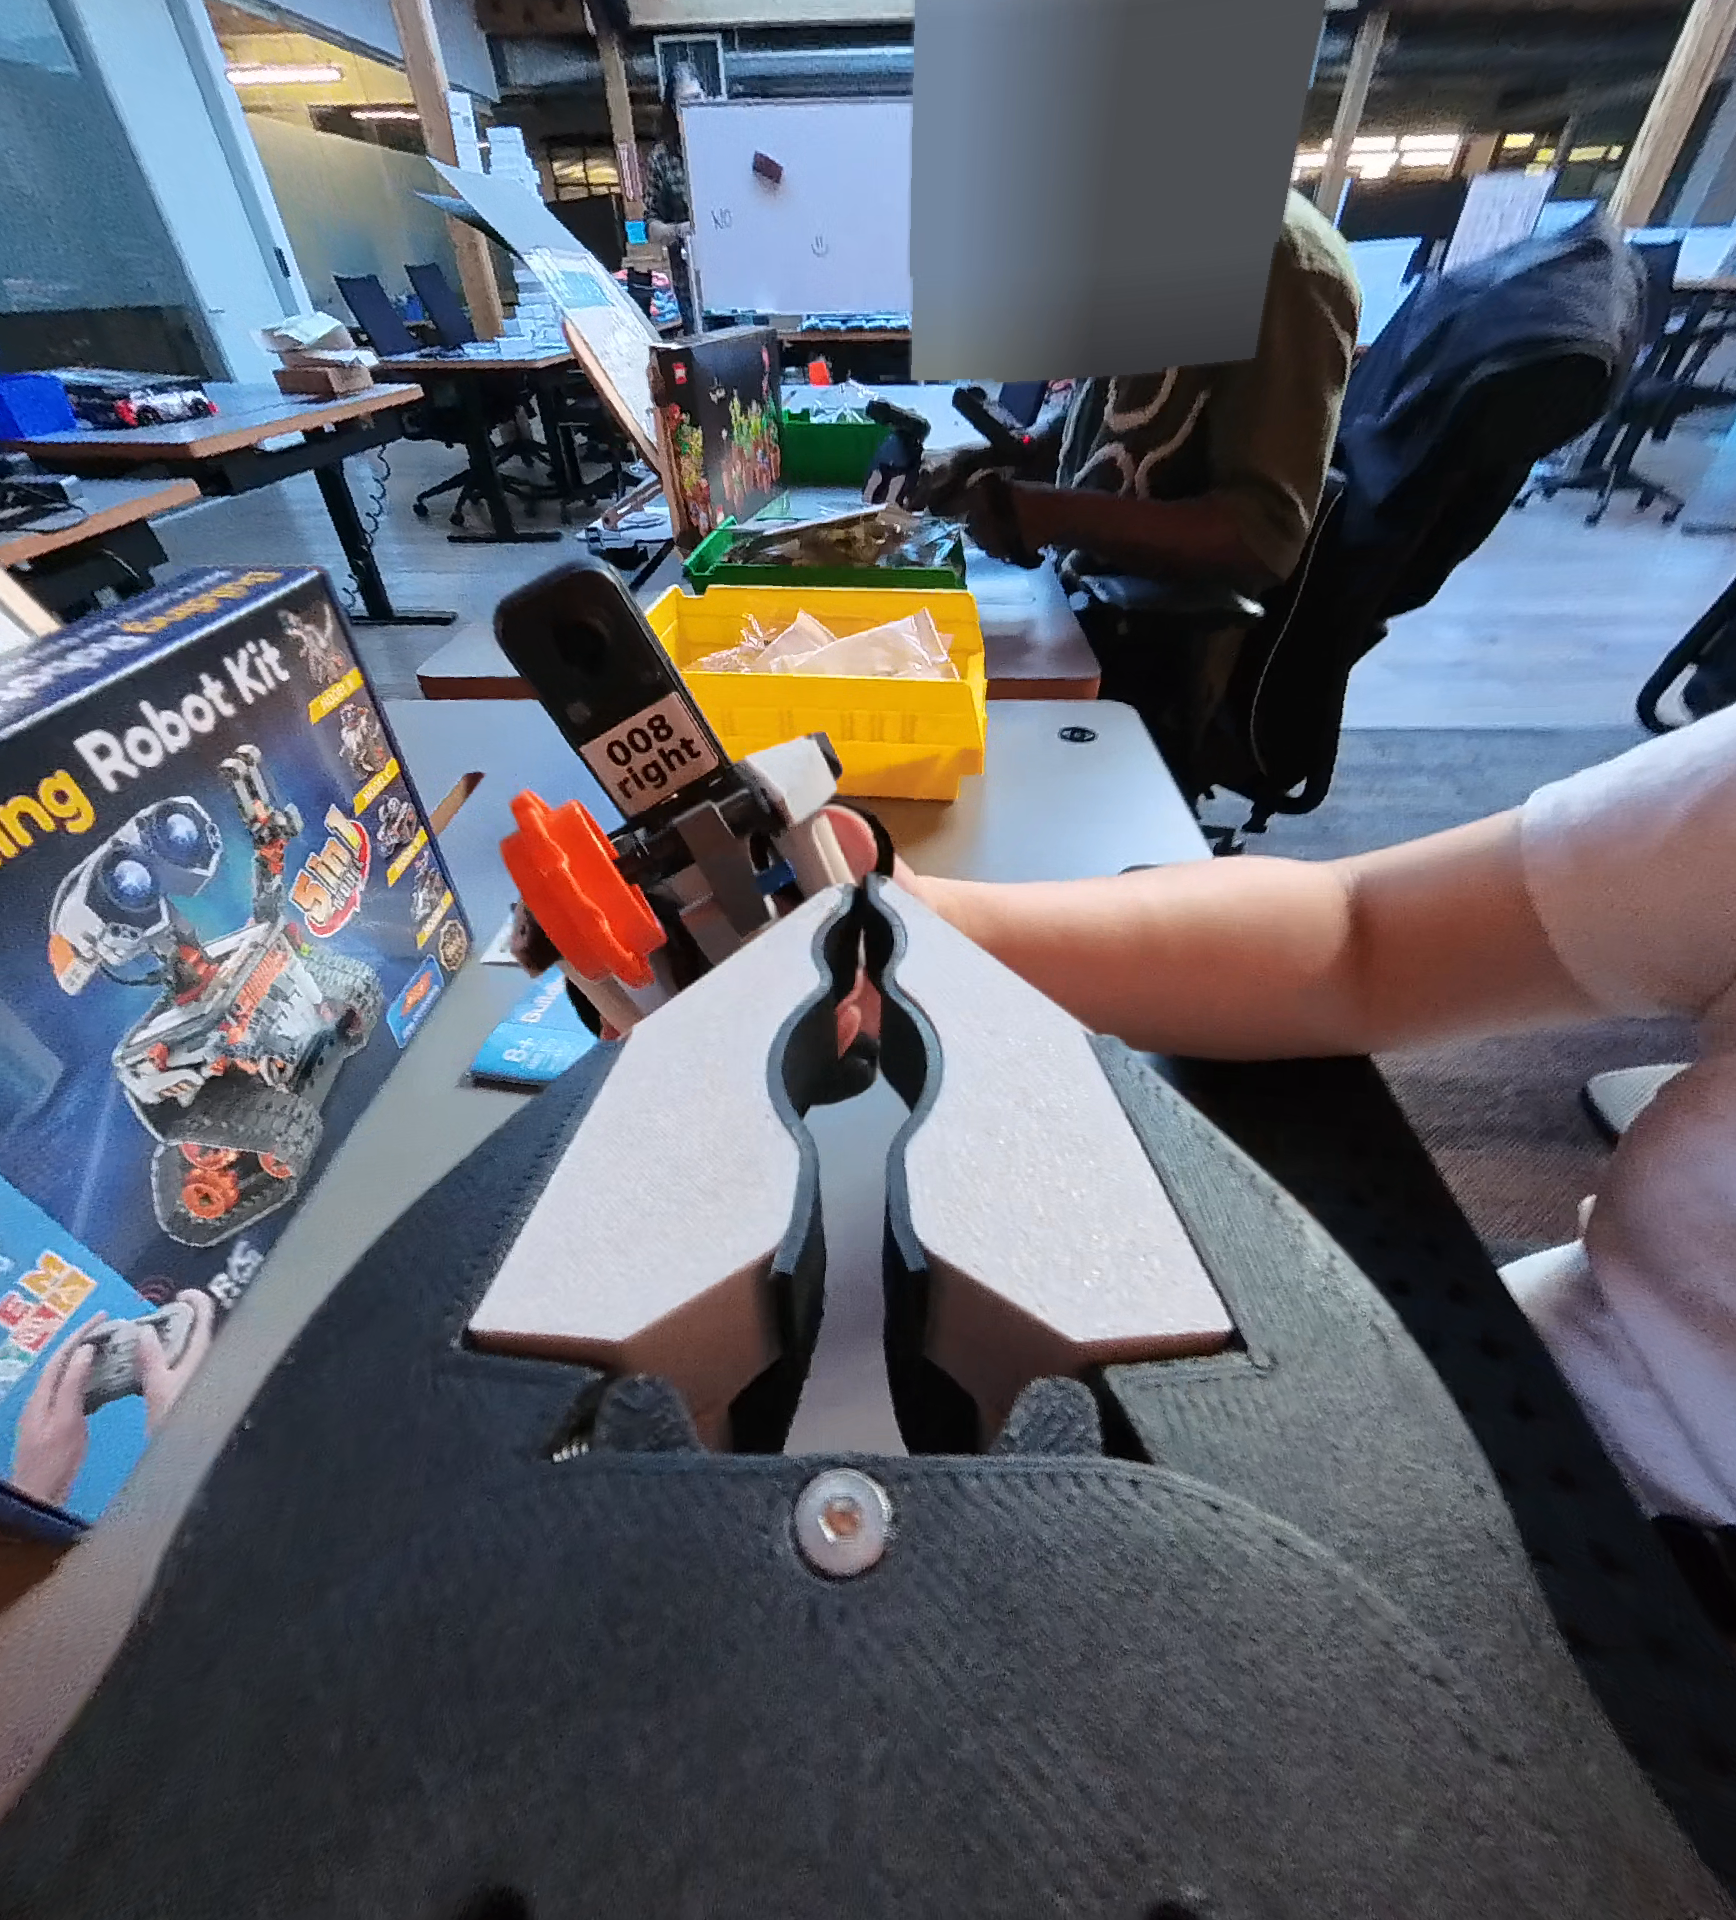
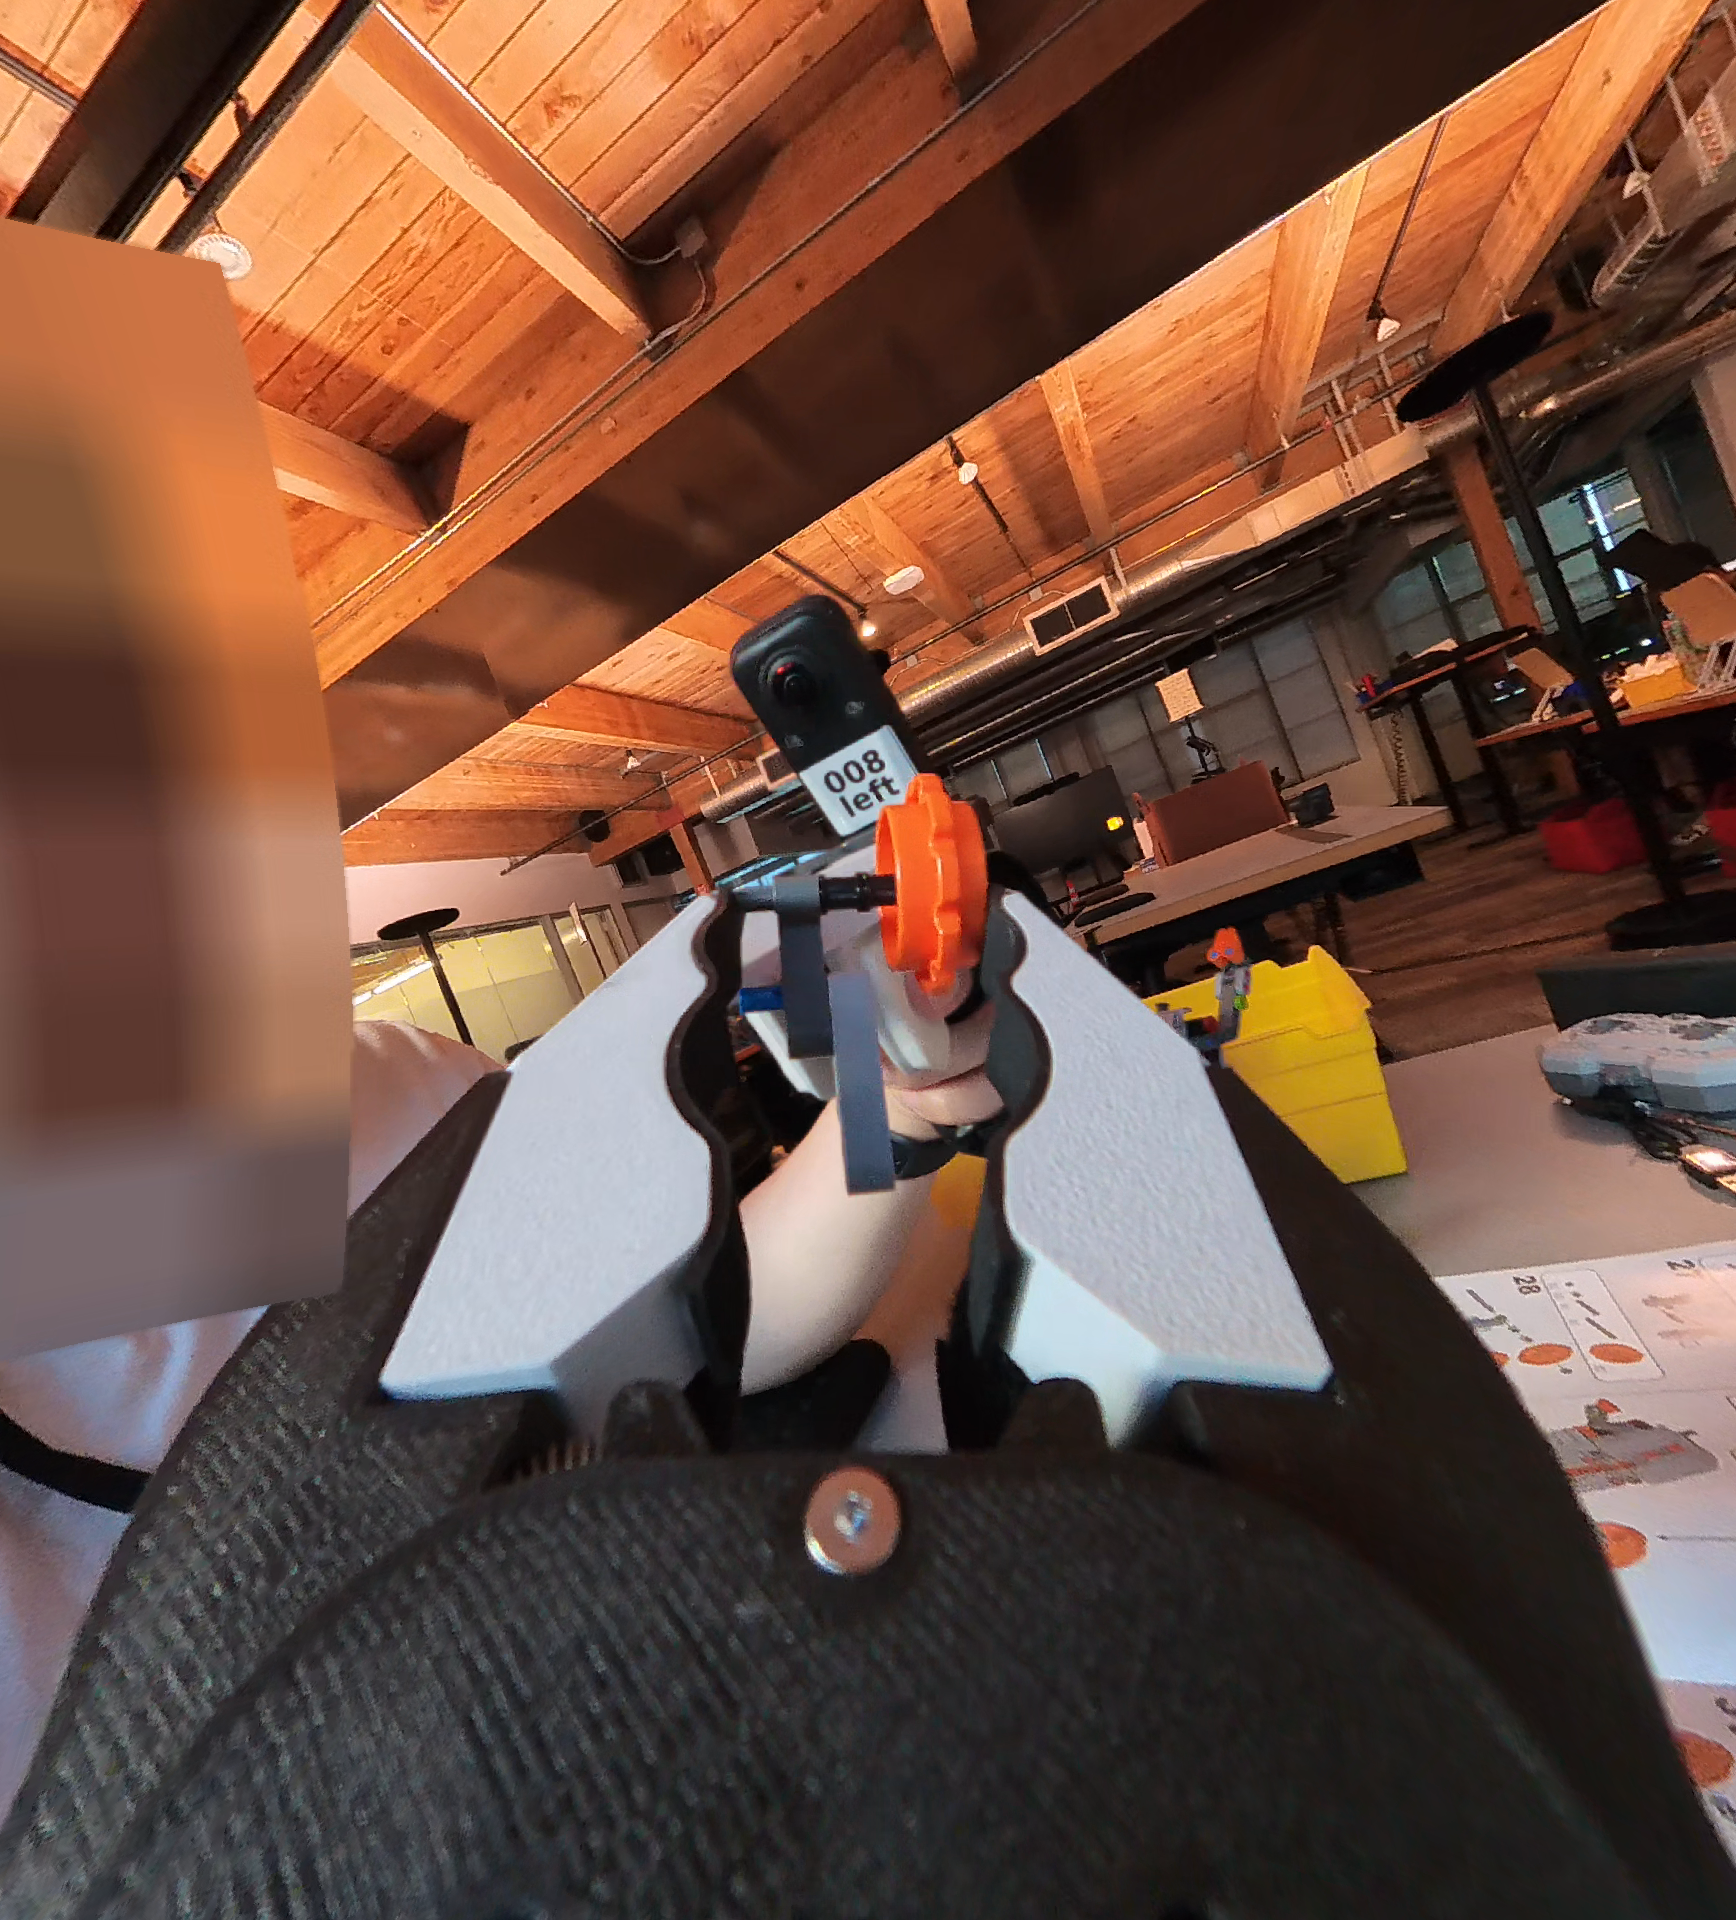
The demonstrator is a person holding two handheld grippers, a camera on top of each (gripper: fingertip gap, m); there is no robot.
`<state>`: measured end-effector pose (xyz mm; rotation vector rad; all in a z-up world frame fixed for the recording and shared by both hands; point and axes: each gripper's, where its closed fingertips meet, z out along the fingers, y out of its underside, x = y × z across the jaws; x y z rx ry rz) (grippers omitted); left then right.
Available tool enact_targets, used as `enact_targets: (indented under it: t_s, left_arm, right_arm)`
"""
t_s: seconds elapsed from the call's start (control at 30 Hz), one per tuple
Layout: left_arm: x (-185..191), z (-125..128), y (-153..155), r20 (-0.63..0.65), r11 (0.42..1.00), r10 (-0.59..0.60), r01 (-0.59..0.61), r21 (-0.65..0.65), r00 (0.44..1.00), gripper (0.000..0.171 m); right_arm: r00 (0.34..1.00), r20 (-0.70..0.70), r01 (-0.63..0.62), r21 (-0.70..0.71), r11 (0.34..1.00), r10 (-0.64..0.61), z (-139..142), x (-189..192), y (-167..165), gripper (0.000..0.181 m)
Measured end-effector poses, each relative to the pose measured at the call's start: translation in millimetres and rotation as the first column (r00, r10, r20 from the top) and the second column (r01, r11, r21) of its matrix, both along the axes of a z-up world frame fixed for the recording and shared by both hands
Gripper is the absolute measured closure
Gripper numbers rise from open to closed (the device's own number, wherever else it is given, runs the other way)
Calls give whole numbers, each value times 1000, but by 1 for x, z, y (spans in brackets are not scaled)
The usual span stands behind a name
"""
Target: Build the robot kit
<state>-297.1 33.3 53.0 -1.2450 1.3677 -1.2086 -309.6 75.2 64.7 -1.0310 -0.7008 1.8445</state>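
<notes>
My right gripper (image 2: 859, 914) is shut on a small brick assembly. An orange toothed wheel (image 2: 931, 883) on a black axle (image 2: 853, 888) rests against one finger. The grey beams (image 2: 807, 987) hang from the axle beside the other finger. The left wrist view shows the same gripper (image 1: 698, 883) with the orange wheel (image 1: 578, 894) and a grey beam (image 1: 729, 873). My left gripper (image 1: 869, 904) is shut, and I see nothing between its pads. Its tips sit right behind the assembly, close to the right gripper's finger and a person's fingertip. It also shows in the right wrist view (image 2: 900, 997), pointing at the camera.
A robot kit box (image 1: 168, 935) stands at the left on the grey table (image 1: 1051, 810), with a blue booklet (image 1: 531, 1039) beside it. A yellow bin (image 1: 843, 696) and a green bin (image 1: 822, 561) lie beyond, with a seated person (image 1: 1207, 468). A grey model (image 2: 1674, 1060) and an instruction sheet (image 2: 1674, 1403) lie at the right. Less than 4 cm separates the two grippers' tips.
</notes>
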Motion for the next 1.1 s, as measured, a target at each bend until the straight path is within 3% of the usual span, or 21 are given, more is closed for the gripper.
enact_targets:
  t_s: [0.1,0.2,0.3,0.4,0.5,0.63,0.73,0.87,1.0,1.1]
  left_arm:
    - [-4,-3,6,-30,999,19,-21,-39,999,171]
    - [-12,-7,19,-69,995,96,-95,20,993,171]
    - [-16,-16,24,-130,989,143,-137,48,981,143]
    - [-6,-13,22,-110,988,155,-151,41,982,137]
    - [10,-9,18,-68,986,165,-164,13,984,139]
    - [23,-20,37,-72,957,289,-288,31,954,149]
    - [28,-15,37,-23,953,299,-299,-40,954,164]
    - [24,-19,45,-58,937,333,-337,-89,941,165]
    - [9,-32,65,-163,891,418,-439,-116,893,166]
    - [-12,-51,91,-278,810,558,-586,-24,782,166]
  right_arm:
    - [999,-25,-29,-17,999,28,0,2,0,136]
    - [998,-55,-40,-29,999,39,6,5,-1,136]
    - [998,-59,-36,-11,999,35,11,5,-5,136]
    - [996,-83,-31,-9,999,30,16,4,-7,136]
    - [996,-88,-4,-2,1000,4,17,2,-7,135]
    - [993,-117,-16,-35,999,11,18,2,-3,135]
    - [990,-135,32,-62,998,-41,16,4,6,136]
    - [990,-119,63,-85,994,-73,13,7,14,135]
    - [977,-87,184,-138,973,-197,6,14,36,126]
    - [926,-12,370,-172,913,-377,1,28,59,117]
